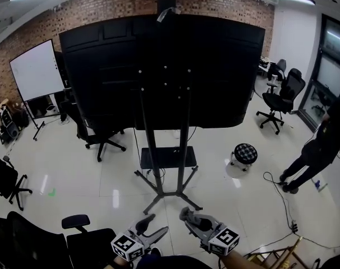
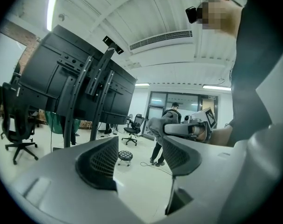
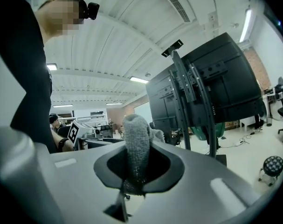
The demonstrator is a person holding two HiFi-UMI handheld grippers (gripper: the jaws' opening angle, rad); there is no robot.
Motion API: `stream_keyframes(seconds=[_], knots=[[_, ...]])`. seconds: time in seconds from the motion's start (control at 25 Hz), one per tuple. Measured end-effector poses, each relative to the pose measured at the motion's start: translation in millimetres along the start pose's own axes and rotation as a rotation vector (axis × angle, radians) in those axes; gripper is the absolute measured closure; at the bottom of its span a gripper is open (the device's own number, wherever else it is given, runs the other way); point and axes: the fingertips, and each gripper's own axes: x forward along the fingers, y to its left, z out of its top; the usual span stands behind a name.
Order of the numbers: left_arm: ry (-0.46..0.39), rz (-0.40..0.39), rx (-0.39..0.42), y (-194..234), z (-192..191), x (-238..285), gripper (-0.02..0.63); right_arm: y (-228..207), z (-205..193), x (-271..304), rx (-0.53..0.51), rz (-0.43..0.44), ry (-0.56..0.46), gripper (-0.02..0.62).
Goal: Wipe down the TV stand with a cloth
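At bottom of head view, both grippers sat low, just short of the TV stand [image 1: 161, 170], touching nothing. R gripper [image 3: 136, 171]: jaws clenched on grey cloth [image 3: 135, 141], cloth standing upright out of the jaws, top end free. L gripper [image 2: 140, 158]: jaws released, nothing btwn them, only floor [image 1: 74, 172] seen thru the gap. Cloth well clear of the stand's posts. Base legs [image 1: 178, 194] splayed on the tiles ahead of the jaws. Black TV [image 1: 164, 66] mounted w/ its back to the cam, small shelf [image 1: 168, 157] low btwn the posts. Open floor in front of and either side of the base. Office chair [image 1: 102, 139] left of stand, checkered stool [image 1: 245, 153] right. Cable [image 1: 282, 198] on floor further right, by a person [image 1: 321, 150].
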Motion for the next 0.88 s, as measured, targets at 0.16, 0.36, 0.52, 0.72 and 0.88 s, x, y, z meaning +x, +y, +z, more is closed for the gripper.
stream_keyframes(seconds=[0.16, 0.36, 0.52, 0.72, 0.88], knots=[[-0.012, -0.014, -0.003, -8, 11, -6, 0.287, 2, 0, -5, -0.029, -0.010, 0.007, 0.551], [-0.034, -0.010, 0.051, -8, 27, -19, 0.284, 25, 3, 0, -0.029, 0.012, -0.001, 0.551], [-0.040, -0.006, 0.075, -7, 26, -33, 0.284, 37, 9, 6, -0.058, 0.021, -0.008, 0.551], [-0.041, -0.007, 0.081, -5, 31, -45, 0.284, 49, 18, 10, -0.077, 0.018, -0.008, 0.551], [-0.049, -0.014, 0.076, -6, 35, -53, 0.284, 51, 13, 11, -0.063, 0.009, -0.021, 0.551]])
